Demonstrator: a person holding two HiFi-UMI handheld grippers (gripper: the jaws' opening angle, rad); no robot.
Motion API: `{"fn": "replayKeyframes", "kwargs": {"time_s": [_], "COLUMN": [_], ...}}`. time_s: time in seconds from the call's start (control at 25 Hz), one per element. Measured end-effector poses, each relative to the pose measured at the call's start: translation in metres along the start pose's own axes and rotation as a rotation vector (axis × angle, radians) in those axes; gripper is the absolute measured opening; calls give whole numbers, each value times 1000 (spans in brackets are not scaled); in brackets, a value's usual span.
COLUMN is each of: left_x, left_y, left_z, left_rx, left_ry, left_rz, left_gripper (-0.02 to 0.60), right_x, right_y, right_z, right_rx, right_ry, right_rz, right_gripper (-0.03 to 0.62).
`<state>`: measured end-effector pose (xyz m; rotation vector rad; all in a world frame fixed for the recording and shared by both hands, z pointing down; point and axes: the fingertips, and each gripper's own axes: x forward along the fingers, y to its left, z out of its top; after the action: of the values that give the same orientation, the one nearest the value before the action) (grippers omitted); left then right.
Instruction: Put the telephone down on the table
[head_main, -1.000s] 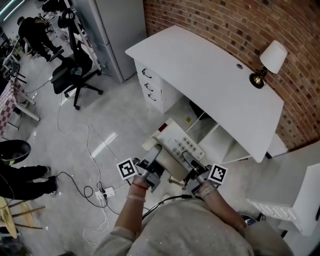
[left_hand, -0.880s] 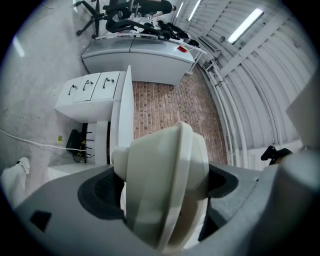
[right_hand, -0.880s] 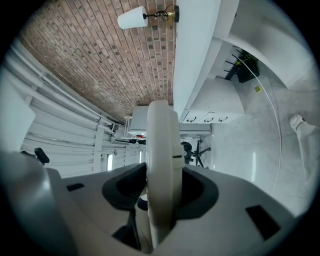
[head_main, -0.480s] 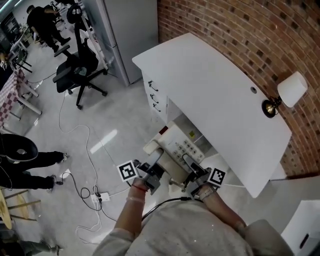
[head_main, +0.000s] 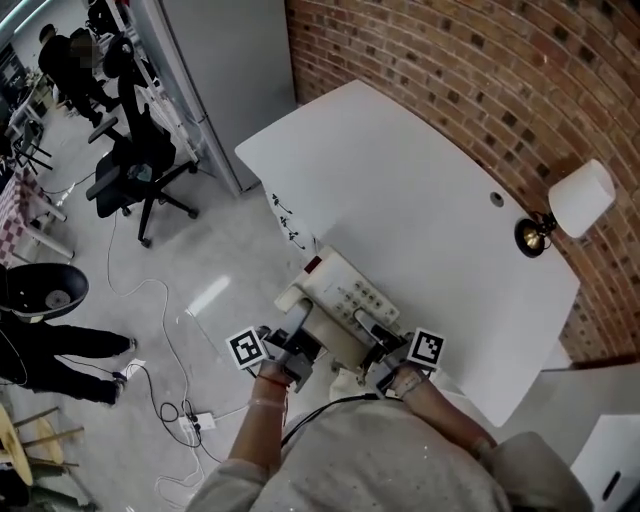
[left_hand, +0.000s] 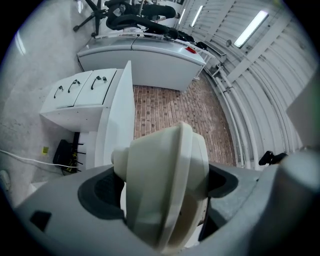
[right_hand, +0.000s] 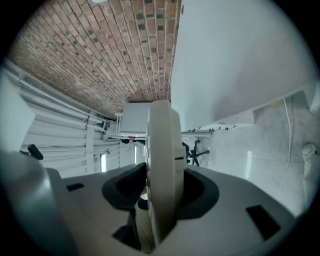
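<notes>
As I look down in the head view, the telephone (head_main: 338, 292) hangs at the near edge of the table (head_main: 400, 180); my left claw (head_main: 298, 328) and right claw (head_main: 370, 328) hide its near end, and I cannot judge contact. Left gripper view: jaws clamped on its bulky cream end. Right gripper view: jaws pinching its thin edge.

Black office chair (head_main: 130, 165) stands near the tall grey cabinet (head_main: 225, 70). The brick wall (head_main: 450, 70) runs behind, with a white-shaded lamp (head_main: 580, 198) just beside it. White cables (head_main: 165, 300) snake across the pale floor (head_main: 230, 250) to a power strip (head_main: 195, 422), and a person in dark clothes (head_main: 60, 345) is at the left edge.
</notes>
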<state>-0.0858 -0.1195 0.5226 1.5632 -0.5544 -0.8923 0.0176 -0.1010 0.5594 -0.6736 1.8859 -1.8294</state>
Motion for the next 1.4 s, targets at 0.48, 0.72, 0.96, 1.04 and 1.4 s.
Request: {"fn": "replayKeyframes", "kwargs": {"time_s": [0.48, 0.72, 0.96, 1.04, 1.4], "left_x": [25, 21, 31, 34, 51], "left_y": [39, 56, 67, 72, 82], "left_z": [14, 20, 39, 46, 83], "left_rx": [-61, -65, -95, -112, -134], "left_ry": [-45, -44, -65, -76, -50], "left_rz": [70, 117, 136, 141, 163], "left_gripper": [476, 476, 476, 476, 476], "right_x": [12, 17, 38, 45, 79], "right_y": [-28, -46, -57, -60, -64], "right_z": [32, 28, 38, 40, 53], "right_rx": [56, 104, 150, 163, 196], "right_ry": [26, 42, 33, 30, -23], "right_rz": [-116, -173, -193, -206, -218], "right_gripper": [173, 178, 181, 181, 183]}}
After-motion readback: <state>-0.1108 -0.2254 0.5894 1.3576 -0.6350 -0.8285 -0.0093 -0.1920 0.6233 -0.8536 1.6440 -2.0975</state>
